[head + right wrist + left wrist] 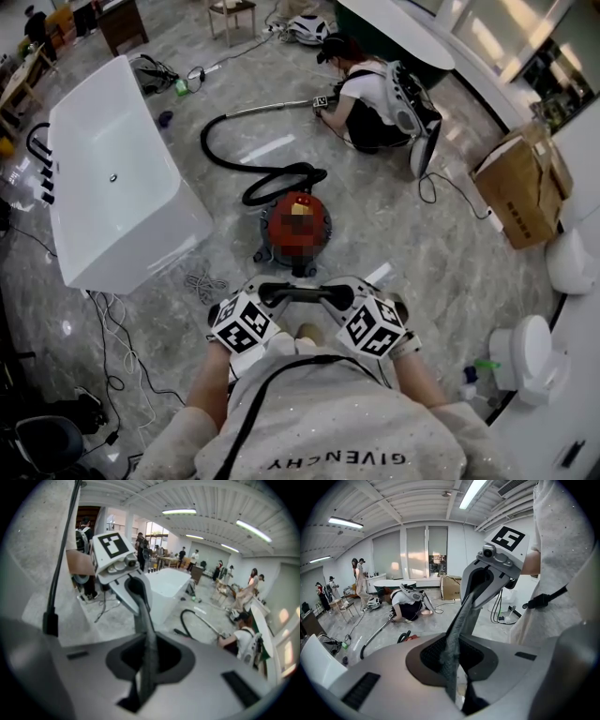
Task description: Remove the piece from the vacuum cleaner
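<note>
A round red vacuum cleaner [296,223] stands on the marble floor ahead of me. Its black hose [234,159] loops left and runs to a metal wand [272,108]. A crouching person [375,103] has a hand at the wand's far end. I hold both grippers close to my chest, well above the vacuum, pointing at each other. In the head view my left gripper [284,292] and right gripper [325,292] meet tip to tip. Each gripper view shows its own jaws shut flat together, left gripper [465,605] and right gripper [141,607], with nothing between them.
A white bathtub [112,178] stands on the left, with loose cables [202,281] by its near corner. A cardboard box [525,187] and white fixtures [530,352] line the right side. Several people stand at the far end of the room [220,571].
</note>
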A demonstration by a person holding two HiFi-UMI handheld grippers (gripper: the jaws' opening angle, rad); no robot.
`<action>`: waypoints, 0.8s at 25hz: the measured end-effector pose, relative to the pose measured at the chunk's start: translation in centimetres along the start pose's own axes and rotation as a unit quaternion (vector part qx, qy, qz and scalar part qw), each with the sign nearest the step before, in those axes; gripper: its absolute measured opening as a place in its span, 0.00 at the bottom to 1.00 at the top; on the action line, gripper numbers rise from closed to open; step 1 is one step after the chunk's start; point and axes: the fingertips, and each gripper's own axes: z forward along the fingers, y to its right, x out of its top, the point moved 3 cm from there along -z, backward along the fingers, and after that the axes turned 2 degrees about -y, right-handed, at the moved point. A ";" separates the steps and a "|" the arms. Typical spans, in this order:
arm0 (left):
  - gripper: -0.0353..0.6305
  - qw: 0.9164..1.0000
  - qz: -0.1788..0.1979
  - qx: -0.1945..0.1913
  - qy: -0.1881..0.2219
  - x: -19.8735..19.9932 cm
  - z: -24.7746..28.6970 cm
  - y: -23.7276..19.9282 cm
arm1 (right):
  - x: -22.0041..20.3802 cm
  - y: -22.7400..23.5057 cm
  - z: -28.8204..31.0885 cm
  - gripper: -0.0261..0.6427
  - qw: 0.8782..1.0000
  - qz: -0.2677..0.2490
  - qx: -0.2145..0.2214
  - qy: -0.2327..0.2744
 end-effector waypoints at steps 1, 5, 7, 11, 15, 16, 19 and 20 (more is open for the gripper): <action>0.14 1.000 0.001 -0.002 -0.001 0.0 0.1 0.1 | -0.2 0.0 0.0 0.11 1.000 0.001 0.000 -0.001; 0.14 1.000 0.003 -0.007 -0.004 0.0 0.3 0.4 | -0.5 -0.2 -0.1 0.11 1.000 0.006 0.000 -0.003; 0.14 1.000 0.002 -0.008 -0.005 0.0 0.4 0.5 | -0.5 -0.3 -0.2 0.11 1.000 0.009 0.000 -0.004; 0.14 1.000 -0.001 -0.005 -0.010 0.1 0.9 0.4 | -1.1 0.0 0.0 0.11 1.000 0.016 -0.004 -0.008; 0.14 1.000 0.005 -0.003 -0.013 0.7 1.3 0.6 | -1.5 0.3 -0.3 0.11 1.000 0.023 -0.005 -0.006; 0.14 1.000 0.006 -0.003 -0.014 0.8 1.3 0.6 | -1.5 0.3 -0.4 0.11 1.000 0.024 -0.005 -0.006; 0.14 1.000 0.007 -0.002 -0.017 0.7 1.6 0.6 | -1.8 0.4 -0.2 0.11 1.000 0.024 -0.007 -0.006; 0.14 1.000 0.006 -0.003 -0.018 0.6 1.7 0.6 | -2.0 0.3 -0.2 0.11 1.000 0.024 -0.006 -0.006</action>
